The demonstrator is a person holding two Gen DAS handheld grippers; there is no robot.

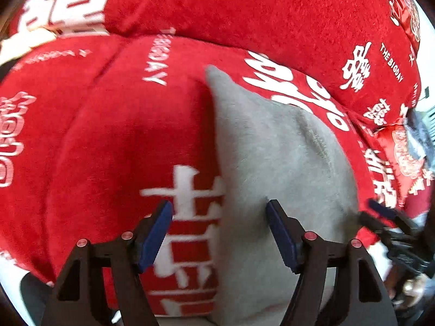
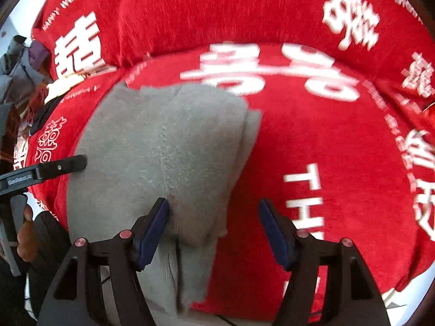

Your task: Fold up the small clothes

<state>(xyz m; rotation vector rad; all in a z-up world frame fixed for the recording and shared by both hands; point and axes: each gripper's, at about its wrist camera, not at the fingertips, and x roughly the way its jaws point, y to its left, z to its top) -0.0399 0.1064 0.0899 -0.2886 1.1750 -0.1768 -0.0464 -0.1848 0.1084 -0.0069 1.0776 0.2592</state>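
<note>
Step in hand: a fold looks part done — the grey fleece garment [image 2: 163, 146] lies with one layer doubled over another, its right edge showing two stacked hems, so I judge the person is between folds, neither claw gripping.
Where the garment is: flat on the red wedding-print sofa seat [image 2: 312, 141], running off the front edge of the cushion toward the person; the red backrest cushion [image 1: 244, 8] rises just behind it.
Left gripper [image 1: 218, 232]: jaws spread wide, nothing between them; it hovers over the garment's left edge, one finger above red fabric, the other above grey.
Right gripper [image 2: 213, 231]: jaws equally wide, holding nothing; it sits over the garment's near right edge.
Next move: probably a pinch on the near hem by both claws, then carrying it up and over toward the far edge — the fleece is thick and may slip open unless gripped through both layers.
Count: one grey garment, two grippers, one seat cushion, one backrest.
Off to the side: a heap of greyish cloth [image 2: 19, 68] past the sofa's end — possibly more clothes waiting, though it is too blurred to say.
</note>
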